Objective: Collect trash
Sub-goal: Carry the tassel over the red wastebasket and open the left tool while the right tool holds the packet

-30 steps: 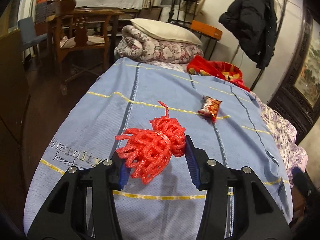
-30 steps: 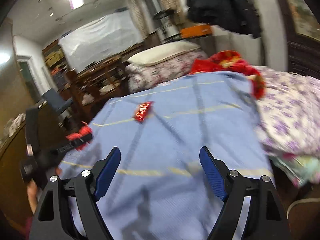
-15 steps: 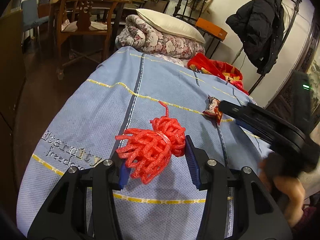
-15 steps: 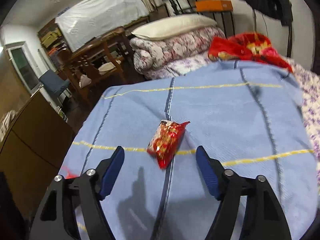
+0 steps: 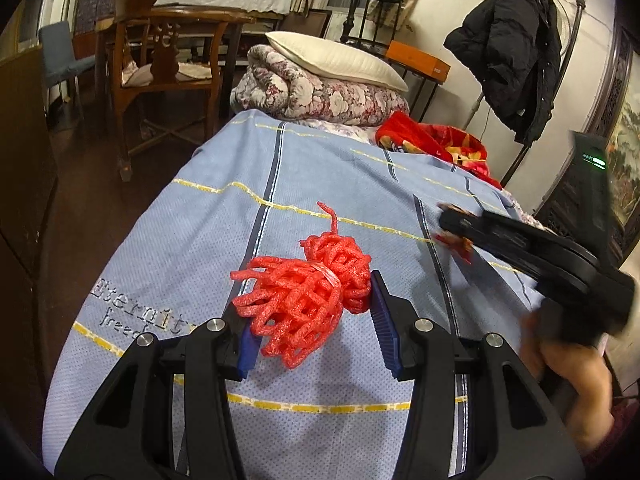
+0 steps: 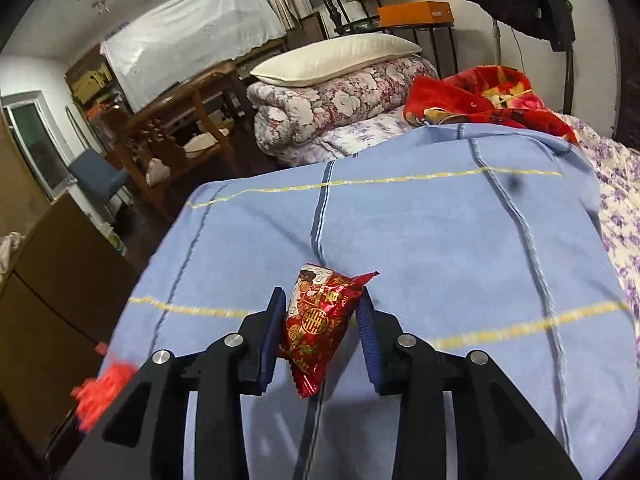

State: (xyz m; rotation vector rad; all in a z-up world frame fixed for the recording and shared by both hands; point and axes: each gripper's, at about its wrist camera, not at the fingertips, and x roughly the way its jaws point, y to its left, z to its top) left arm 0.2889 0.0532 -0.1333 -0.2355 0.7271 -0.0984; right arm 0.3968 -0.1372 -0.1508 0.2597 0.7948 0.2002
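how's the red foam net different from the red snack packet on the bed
The red foam net is an open mesh of soft tubes, bunched and tied; the red snack packet is a smooth, shiny sealed pouch with gold print. The net is plain red and bulky; the packet is flatter and patterned. The net sits in the left gripper, the packet between the jaws of the right gripper, which have just been closing. Both are red trash over the blue blanket.

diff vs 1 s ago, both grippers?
The right gripper swung across the blue bedspread to the red snack packet; its jaws have just been closing and now pinch it. Unchanged: the left gripper stays clamped on the red foam net.
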